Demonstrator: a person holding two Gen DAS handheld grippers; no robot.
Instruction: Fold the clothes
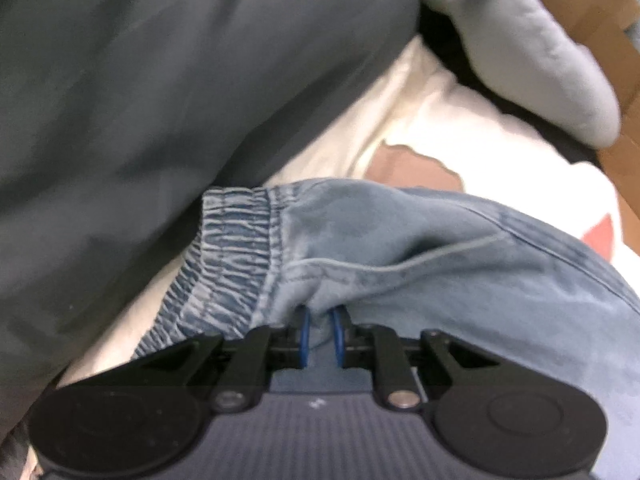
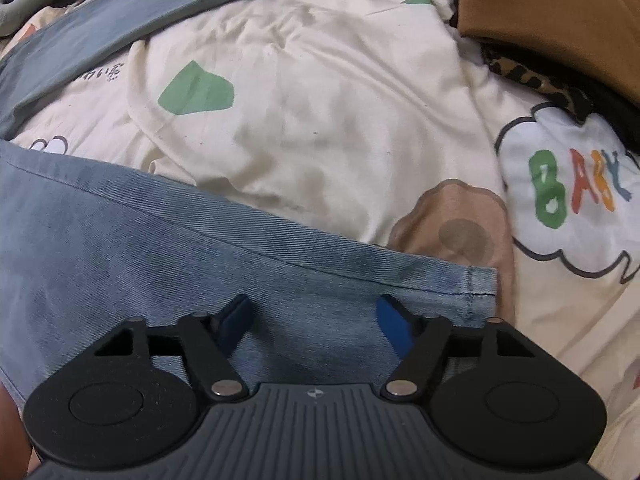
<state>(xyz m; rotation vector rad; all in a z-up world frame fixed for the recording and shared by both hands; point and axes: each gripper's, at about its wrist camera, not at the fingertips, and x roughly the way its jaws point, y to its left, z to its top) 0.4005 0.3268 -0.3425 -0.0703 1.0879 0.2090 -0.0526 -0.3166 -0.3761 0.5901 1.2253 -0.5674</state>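
Observation:
Light blue jeans [image 1: 400, 248] with an elastic waistband [image 1: 228, 256] lie on a cream printed bedsheet [image 1: 432, 120]. My left gripper [image 1: 320, 320] is shut on a pinch of denim just right of the waistband. In the right wrist view the hemmed leg end of the jeans [image 2: 280, 264] stretches across the sheet [image 2: 340, 100]. My right gripper [image 2: 316, 312] is open, its blue pads spread wide over the leg near the hem [image 2: 476, 288]; nothing is between them.
A large grey-green garment [image 1: 160, 80] covers the left and reappears as a band [image 2: 120, 24]. A pale grey sleeve [image 1: 532, 56] lies at the back right. A brown garment [image 2: 560, 12] and leopard-print cloth [image 2: 528, 76] sit at the sheet's far right.

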